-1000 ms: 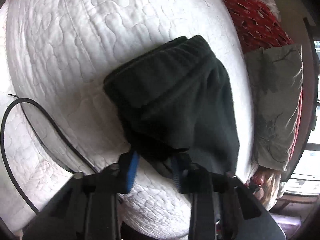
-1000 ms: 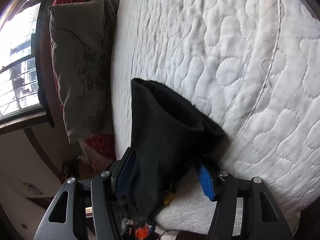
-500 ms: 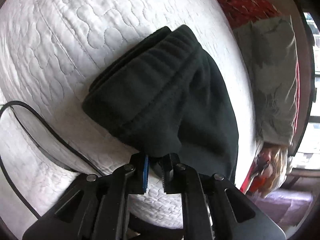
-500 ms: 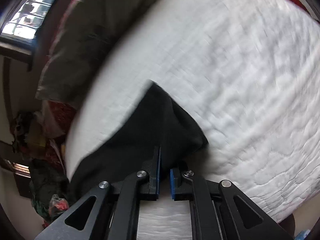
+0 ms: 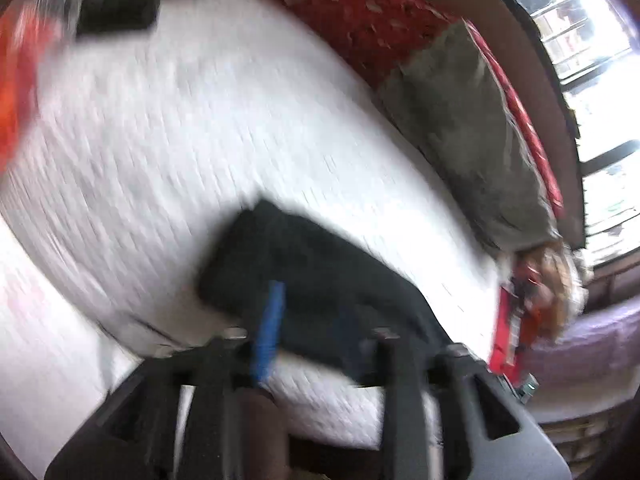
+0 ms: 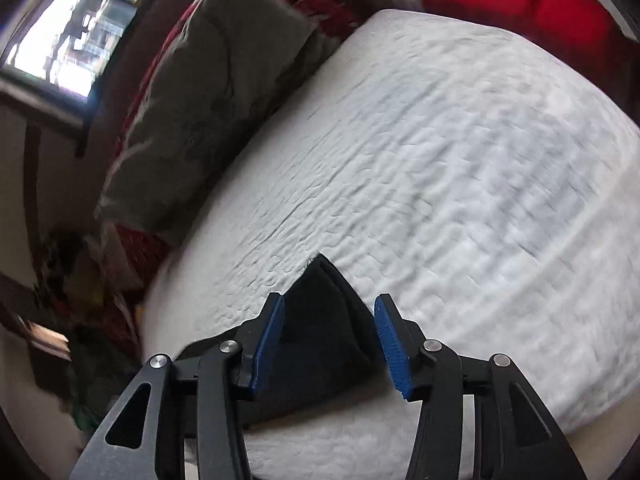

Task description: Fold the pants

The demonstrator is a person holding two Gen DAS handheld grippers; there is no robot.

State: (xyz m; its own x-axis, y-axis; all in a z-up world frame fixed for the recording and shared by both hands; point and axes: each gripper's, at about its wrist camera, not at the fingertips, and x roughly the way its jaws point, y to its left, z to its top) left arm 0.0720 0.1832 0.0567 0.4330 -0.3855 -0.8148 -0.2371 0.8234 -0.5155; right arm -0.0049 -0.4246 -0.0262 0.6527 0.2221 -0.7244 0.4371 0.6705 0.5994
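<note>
I see the folded black pants [image 6: 320,328] lying low in both frames on the white quilted bed [image 6: 460,168], with my right gripper [image 6: 330,340] jaws spread wide around a corner of them and my left gripper [image 5: 316,320], though blurred, also spread wide, gripping nothing.
</note>
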